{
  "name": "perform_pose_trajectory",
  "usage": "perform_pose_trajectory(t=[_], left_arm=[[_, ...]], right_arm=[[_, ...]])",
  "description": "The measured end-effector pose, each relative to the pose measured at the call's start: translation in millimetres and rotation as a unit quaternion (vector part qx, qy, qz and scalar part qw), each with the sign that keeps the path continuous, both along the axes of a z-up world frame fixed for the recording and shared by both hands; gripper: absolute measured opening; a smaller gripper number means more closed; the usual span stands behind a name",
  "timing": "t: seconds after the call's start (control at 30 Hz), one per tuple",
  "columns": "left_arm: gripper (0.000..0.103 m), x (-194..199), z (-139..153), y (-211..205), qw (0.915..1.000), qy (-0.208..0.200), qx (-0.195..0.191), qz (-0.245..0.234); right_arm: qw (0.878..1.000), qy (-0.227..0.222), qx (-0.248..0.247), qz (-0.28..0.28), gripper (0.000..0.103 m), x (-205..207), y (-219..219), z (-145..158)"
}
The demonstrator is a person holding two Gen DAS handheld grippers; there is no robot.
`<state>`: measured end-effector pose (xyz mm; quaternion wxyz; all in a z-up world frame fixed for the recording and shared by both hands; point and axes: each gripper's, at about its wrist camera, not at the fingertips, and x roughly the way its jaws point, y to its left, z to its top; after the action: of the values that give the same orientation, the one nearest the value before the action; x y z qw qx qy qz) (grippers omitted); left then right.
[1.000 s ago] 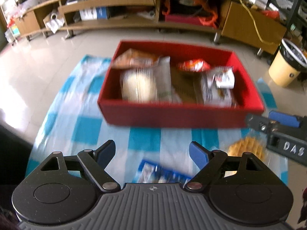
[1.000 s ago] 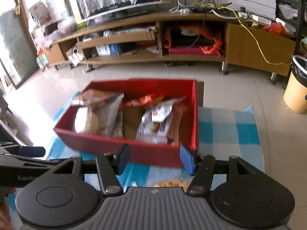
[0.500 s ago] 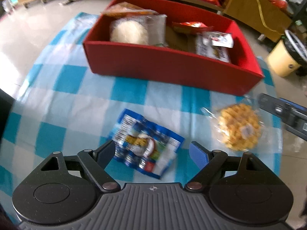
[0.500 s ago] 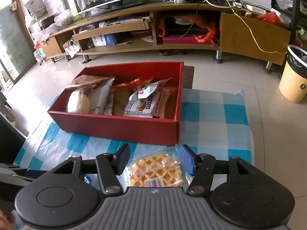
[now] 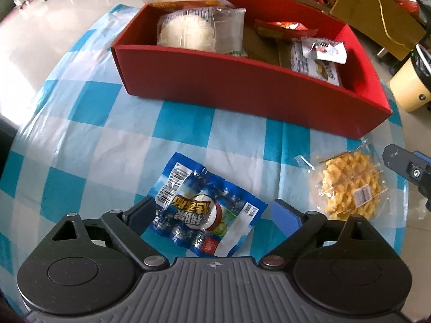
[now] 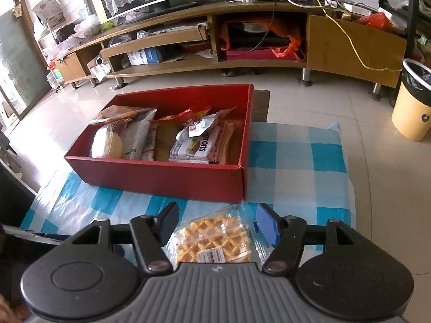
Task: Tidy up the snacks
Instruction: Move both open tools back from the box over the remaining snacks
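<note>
The blue pack point(image 5: 207, 207) lies flat on the table point(image 5: 80, 134), in front of the red box point(image 5: 242, 86) and well clear of its near wall. It is a crinkled, glossy foil pouch, printed side up, with a barcode at the corner nearest the box and a red tag at the opposite end. The left gripper point(image 5: 215, 215) hangs over it with its fingers spread wide, one on each side of the pack and not yet pinching it.

The likely trouble is the pouch itself. It looks thin, slack and slippery, so fingers closing from the sides could slide it along the cloth or buckle it upward instead of catching it. A grip on only a loose edge might let it slip out on the way to the box.

To the right of the blue pack, and just in front of the box's right corner, sits the waffle point(image 6: 212, 239) in clear wrap, golden with a small white label. The right gripper point(image 6: 216, 226) straddles it, fingers likewise spread and holding nothing. The wrap flares loosely around the waffle, so a close there may take only film, or crush the brittle-looking grid.

The two grippers work close together, and the right one's tip shows at the edge of the left view; they could bump when both lift towards the box. The box already holds several packs, leaving little bare floor.
</note>
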<state>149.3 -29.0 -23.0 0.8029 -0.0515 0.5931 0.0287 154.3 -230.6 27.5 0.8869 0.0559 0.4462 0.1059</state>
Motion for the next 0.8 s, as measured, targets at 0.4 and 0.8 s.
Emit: perform_pose_trajectory(t=[0.4, 0.8], left_arm=[[0.087, 3.6, -3.7, -10.4, 0.9986, -0.021, 0.042, -0.026], [0.050, -27.7, 6.3, 23.9, 0.9982, -0.001, 0.008, -0.059]], right_arm=[[1.000, 0.006, -0.003, 0.004, 0.060, 3.1, 1.6, -4.0], [1.000, 0.005, -0.001, 0.017, 0.060, 1.2, 8.4, -3.1]])
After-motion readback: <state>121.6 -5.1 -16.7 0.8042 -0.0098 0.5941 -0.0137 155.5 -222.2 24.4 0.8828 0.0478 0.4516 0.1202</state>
